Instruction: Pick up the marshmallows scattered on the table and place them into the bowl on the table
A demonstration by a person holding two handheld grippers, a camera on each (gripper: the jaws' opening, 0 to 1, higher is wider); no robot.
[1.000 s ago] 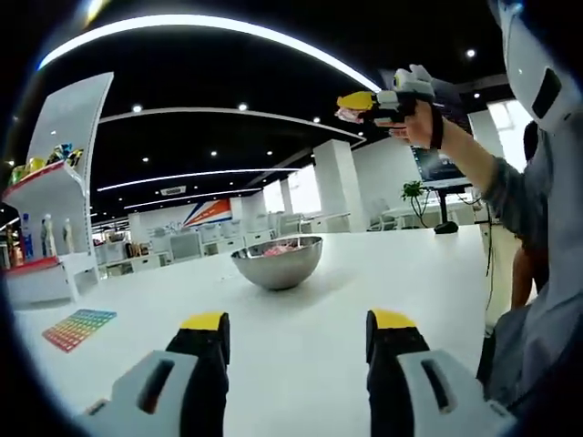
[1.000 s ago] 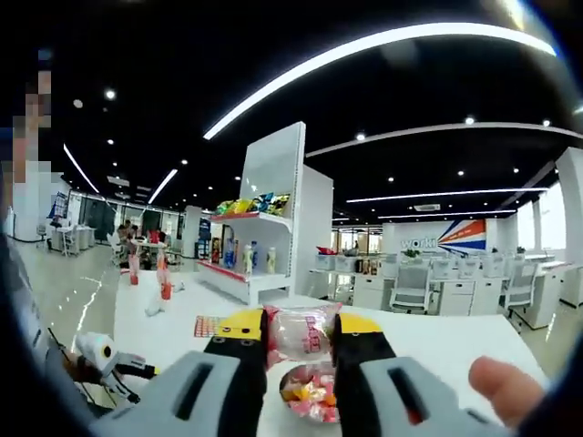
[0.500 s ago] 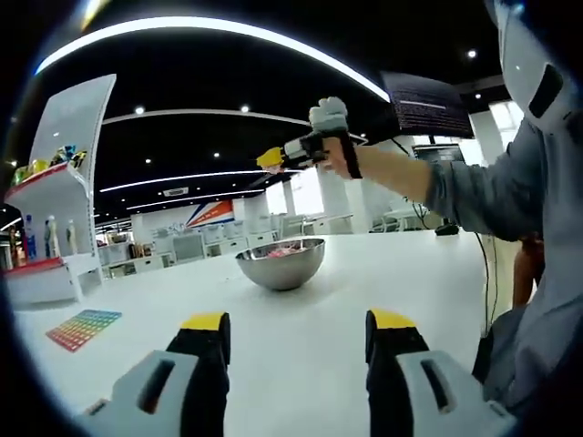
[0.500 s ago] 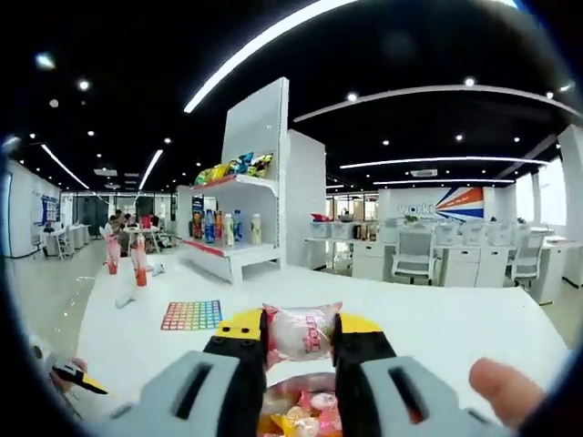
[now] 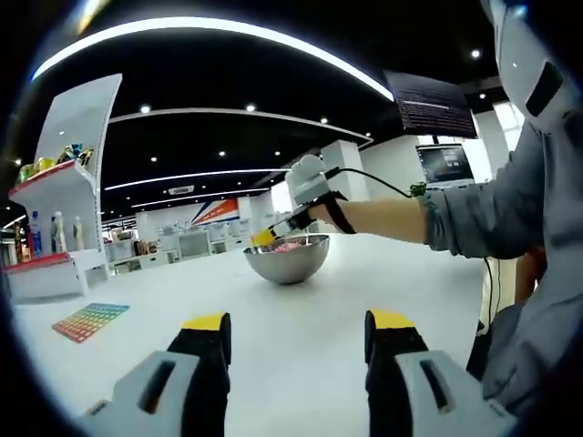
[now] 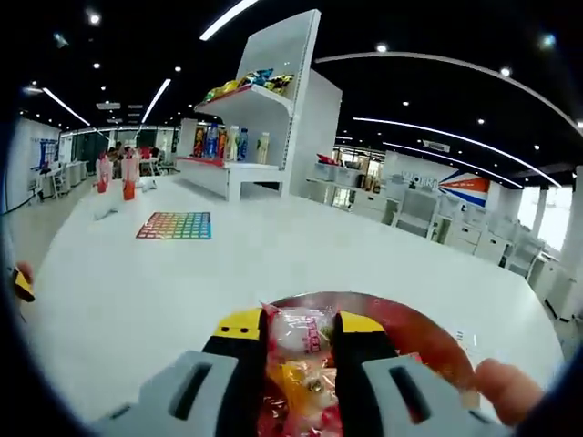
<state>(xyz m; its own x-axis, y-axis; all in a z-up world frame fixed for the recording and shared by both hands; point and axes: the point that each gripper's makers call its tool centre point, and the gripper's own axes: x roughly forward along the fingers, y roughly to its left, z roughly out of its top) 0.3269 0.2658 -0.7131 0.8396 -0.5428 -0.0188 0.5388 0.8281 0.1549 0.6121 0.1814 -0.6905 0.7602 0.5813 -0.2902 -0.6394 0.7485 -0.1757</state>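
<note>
In the right gripper view my right gripper (image 6: 298, 330) is shut on a wrapped marshmallow (image 6: 301, 330), just above the steel bowl (image 6: 426, 332), which holds several wrapped sweets (image 6: 305, 387). The left gripper view shows that bowl (image 5: 287, 261) on the white table (image 5: 301, 337) ahead, with the right gripper (image 5: 266, 237) held by a person's gloved hand (image 5: 308, 187) at its near left rim. My left gripper (image 5: 296, 330) stands open over bare table, nothing between its jaws.
A coloured card (image 5: 89, 320) lies on the table at the left, also seen as the coloured card (image 6: 175, 225) beyond the bowl. White shelves with bottles and snack packs (image 6: 237, 137) stand behind. The person's grey sleeve (image 5: 483, 214) crosses the right side.
The right gripper has come down from high above to the bowl's rim, still holding the marshmallow. The left gripper has stayed where it was, open.
</note>
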